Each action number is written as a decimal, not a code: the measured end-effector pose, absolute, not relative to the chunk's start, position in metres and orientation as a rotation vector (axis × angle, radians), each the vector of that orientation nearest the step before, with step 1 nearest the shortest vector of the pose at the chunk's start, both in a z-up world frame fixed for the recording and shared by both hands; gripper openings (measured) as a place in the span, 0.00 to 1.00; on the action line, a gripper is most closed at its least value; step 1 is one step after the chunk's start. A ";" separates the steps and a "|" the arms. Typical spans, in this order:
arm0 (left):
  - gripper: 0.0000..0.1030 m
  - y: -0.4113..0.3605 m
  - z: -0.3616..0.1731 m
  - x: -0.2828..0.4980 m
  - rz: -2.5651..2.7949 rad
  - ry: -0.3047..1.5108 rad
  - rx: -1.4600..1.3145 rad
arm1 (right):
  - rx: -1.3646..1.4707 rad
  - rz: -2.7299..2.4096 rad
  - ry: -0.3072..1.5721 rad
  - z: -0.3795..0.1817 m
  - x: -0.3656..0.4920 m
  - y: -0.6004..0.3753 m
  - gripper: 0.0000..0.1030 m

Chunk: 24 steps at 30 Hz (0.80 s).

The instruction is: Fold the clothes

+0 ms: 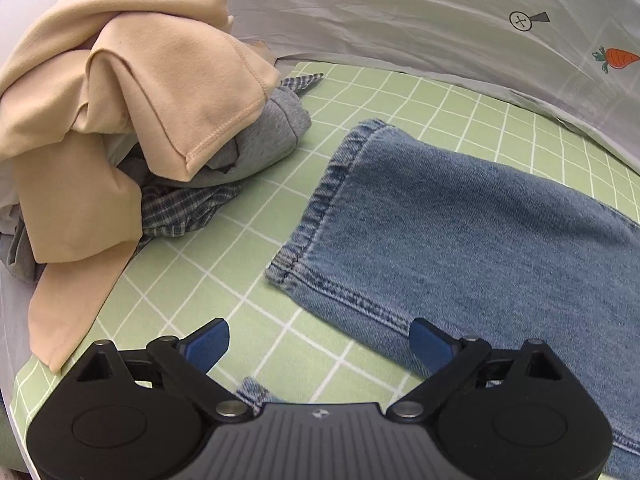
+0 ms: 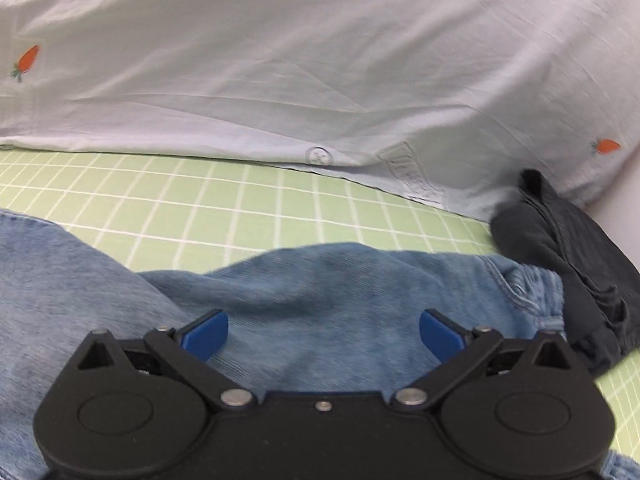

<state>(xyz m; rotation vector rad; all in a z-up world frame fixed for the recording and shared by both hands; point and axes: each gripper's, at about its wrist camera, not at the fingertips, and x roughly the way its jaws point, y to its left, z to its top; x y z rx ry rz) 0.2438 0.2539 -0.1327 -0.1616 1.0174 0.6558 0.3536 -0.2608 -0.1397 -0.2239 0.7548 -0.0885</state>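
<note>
Jeans (image 1: 472,232) lie flat on green checked sheet (image 1: 400,92) — hem stitched, denim faded.

Green checked bed sheet (image 1: 192,280), jeans (image 1: 480,220) spread flat, heaped clothes pile (image 1: 120,100) (beige on top), dark garment (image 2: 560,248), pale quilt (image 2: 320,60)

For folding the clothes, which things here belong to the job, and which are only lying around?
Part of the job:
- jeans, spread on the green checked sheet
- pile of unfolded clothes
- left tongs, open
- right tongs, open over the jeans

Just lying about:
- white cover with carrots
- dark garment beside the jeans, possibly already folded
</note>
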 end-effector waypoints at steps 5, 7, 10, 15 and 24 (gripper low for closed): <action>0.95 0.262 -0.143 0.268 0.665 1.037 -0.114 | -0.263 0.014 0.834 -0.154 0.382 -0.237 1.00; 0.95 0.267 -0.145 0.268 0.675 1.027 -0.146 | -0.235 0.013 0.838 -0.158 0.390 -0.238 1.00; 0.97 0.270 -0.147 0.263 0.688 1.031 -0.173 | -0.136 -0.044 0.849 -0.161 0.405 -0.249 1.00; 1.00 0.274 -0.148 0.253 0.712 1.035 -0.195 | -0.099 -0.114 0.822 -0.163 0.426 -0.262 1.00; 1.00 0.279 -0.149 0.228 0.738 1.045 -0.256 | -0.080 -0.235 0.825 -0.164 0.482 -0.282 1.00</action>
